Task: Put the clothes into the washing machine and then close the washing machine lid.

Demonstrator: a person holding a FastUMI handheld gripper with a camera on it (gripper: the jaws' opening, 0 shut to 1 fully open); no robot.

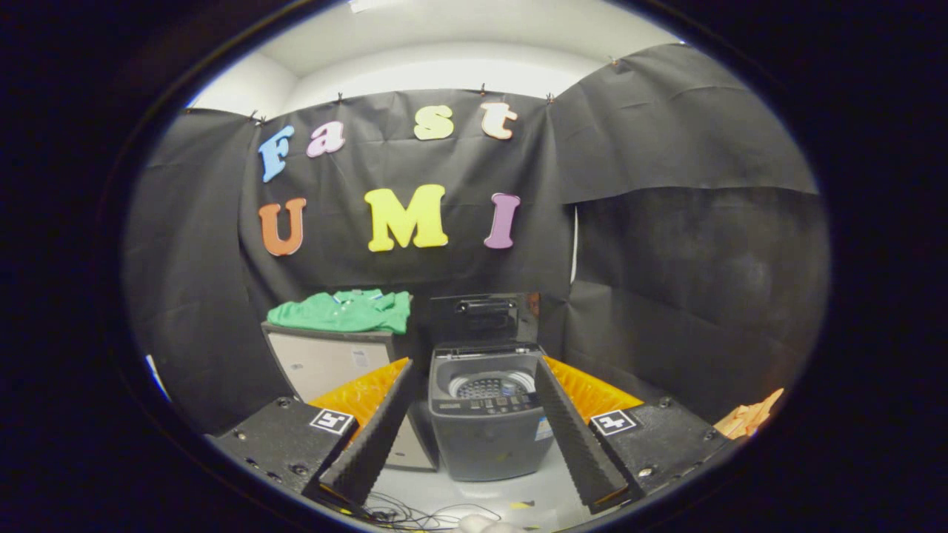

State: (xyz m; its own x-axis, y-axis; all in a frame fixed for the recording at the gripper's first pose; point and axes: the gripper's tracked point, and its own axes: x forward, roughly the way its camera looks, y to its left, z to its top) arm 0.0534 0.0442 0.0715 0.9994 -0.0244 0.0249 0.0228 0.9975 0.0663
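A small grey top-loading washing machine (485,414) stands on the pale floor straight ahead, between and just beyond my fingertips. Its dark lid (481,318) is tipped up at the back, so the round drum (489,385) shows. A green garment (344,311) lies folded on top of a light cabinet (326,363) to the left of the machine, beyond my left finger. My gripper (472,374) is open wide, with nothing held between its fingers.
Black cloth walls close the booth behind and on both sides. Loose cables (415,514) lie on the floor near my fingers. An orange object (748,420) sits low at the far right.
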